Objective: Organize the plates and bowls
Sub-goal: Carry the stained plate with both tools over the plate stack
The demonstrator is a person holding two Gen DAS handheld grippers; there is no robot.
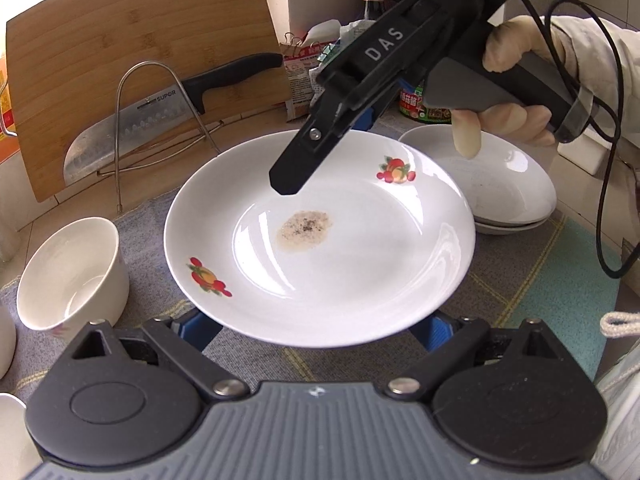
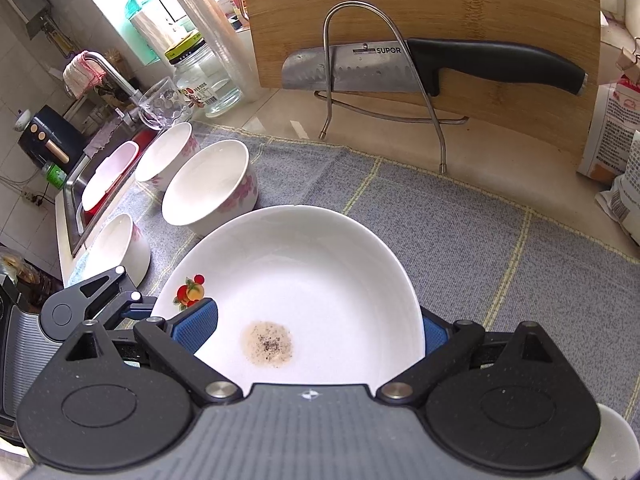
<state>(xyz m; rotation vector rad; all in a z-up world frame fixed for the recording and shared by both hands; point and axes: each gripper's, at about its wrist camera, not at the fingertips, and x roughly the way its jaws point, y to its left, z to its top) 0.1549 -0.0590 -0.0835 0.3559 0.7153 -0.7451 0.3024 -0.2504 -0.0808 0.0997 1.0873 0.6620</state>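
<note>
Two spread hand-held grippers, one fruit-print plate (image 1: 360, 260) caught between them. The left hand-held gripper (image 1: 314, 330) has the plate dead ahead, with the near rim lying over both of its wide-open fingers. The right hand-held gripper (image 2: 316, 328) reaches in from the far right, also spread, one finger above the far rim and one below, so it isn't clamped on anything as far as I can tell. The stack of white plates (image 1: 504, 184) sits on the counter just beside the plate, on the right gripper's side. I'd guess the right one is better placed to carry the plate there.
</note>
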